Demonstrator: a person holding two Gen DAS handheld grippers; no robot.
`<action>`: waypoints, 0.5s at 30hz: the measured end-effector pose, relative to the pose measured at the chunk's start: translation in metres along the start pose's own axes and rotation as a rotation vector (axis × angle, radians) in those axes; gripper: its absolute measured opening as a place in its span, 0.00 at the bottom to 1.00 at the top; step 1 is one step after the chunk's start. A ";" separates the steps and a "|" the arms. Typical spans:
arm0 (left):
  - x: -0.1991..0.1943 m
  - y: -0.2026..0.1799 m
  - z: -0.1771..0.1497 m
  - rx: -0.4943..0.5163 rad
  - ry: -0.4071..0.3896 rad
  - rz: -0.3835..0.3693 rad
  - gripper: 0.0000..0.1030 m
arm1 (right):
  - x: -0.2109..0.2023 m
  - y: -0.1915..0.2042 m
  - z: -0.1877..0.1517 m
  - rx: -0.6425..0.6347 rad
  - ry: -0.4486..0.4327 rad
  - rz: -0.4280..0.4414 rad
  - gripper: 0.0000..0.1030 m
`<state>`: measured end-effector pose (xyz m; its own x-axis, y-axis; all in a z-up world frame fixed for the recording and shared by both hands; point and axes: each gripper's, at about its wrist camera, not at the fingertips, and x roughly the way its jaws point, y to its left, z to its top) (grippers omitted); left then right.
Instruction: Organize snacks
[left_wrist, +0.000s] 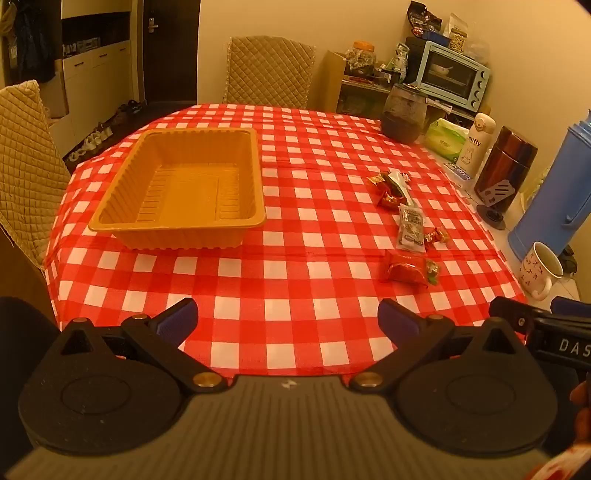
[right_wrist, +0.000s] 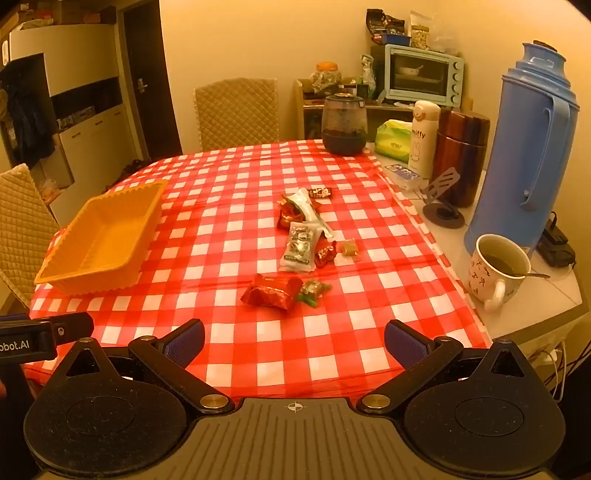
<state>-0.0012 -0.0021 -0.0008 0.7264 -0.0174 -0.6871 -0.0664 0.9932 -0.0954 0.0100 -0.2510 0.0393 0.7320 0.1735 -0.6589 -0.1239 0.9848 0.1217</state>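
We hold both grippers spread wide and empty above the near edge of the checked cloth (left_wrist: 295, 229). Our left gripper (left_wrist: 287, 317) has nothing between its blue pads (left_wrist: 177, 319) and touches nothing; the right gripper (right_wrist: 294, 338) is likewise released, its jaws clear of the cloth. The tray (left_wrist: 177, 221) sits empty on the cloth, ahead and left of both grippers. The snacks lie scattered right of the tray, well apart from it: a red packet (right_wrist: 271, 292) nearest us with a green candy (right_wrist: 314, 290) touching it, then a silver packet (right_wrist: 300, 248), a small red candy (right_wrist: 325, 254), and a red-and-white cluster (right_wrist: 299, 206) beyond.
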 end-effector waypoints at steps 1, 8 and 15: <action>-0.001 -0.001 -0.001 0.004 0.001 -0.004 1.00 | 0.000 0.000 0.000 0.000 0.003 0.001 1.00; 0.001 -0.002 -0.003 0.003 0.010 -0.007 1.00 | 0.001 0.000 0.000 0.004 0.008 0.005 1.00; -0.001 -0.003 0.003 -0.023 0.015 0.002 1.00 | 0.002 0.000 -0.001 0.004 0.008 0.005 1.00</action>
<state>-0.0001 -0.0042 0.0022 0.7162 -0.0178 -0.6977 -0.0832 0.9904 -0.1106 0.0105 -0.2508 0.0374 0.7259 0.1784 -0.6643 -0.1248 0.9839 0.1278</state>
